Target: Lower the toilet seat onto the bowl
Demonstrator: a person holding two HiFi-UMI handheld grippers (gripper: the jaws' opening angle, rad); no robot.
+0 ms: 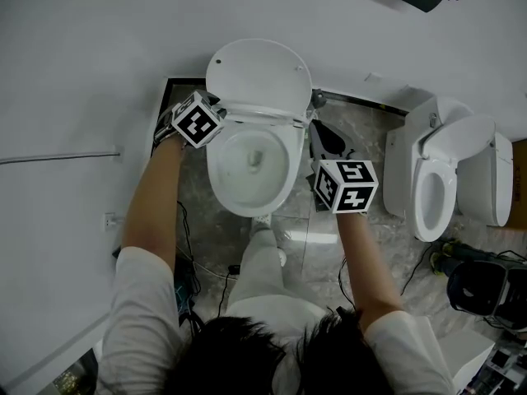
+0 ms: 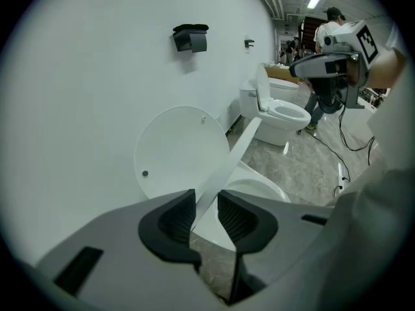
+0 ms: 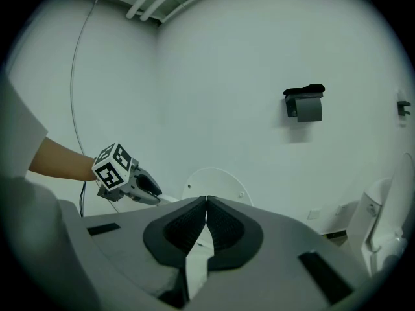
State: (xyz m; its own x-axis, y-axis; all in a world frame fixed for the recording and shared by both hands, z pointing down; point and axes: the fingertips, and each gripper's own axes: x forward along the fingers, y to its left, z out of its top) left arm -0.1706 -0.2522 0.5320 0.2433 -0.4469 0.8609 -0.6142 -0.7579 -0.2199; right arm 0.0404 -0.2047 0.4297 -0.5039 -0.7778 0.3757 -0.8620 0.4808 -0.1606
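Note:
The white toilet's lid [image 1: 258, 71] stands up against the wall above the bowl [image 1: 251, 167]. The seat [image 2: 241, 146] is tilted forward, away from the lid [image 2: 176, 149], and shows edge-on as a white strip. My left gripper [image 2: 206, 209] is at the seat's left side [image 1: 221, 115]. The seat's edge runs between its jaws, close to the left pad, with a gap to the right pad. My right gripper [image 3: 206, 201] hovers right of the bowl [image 1: 319, 138], jaws shut and empty, pointing at the wall. It also shows in the left gripper view [image 2: 331, 63].
A second toilet [image 1: 445, 175] with its seat up stands to the right. A black paper holder [image 3: 305, 105] hangs on the wall. Cables [image 1: 193, 257] lie on the marble floor. Black equipment [image 1: 482, 290] sits at the lower right. A person [image 2: 334, 19] stands far back.

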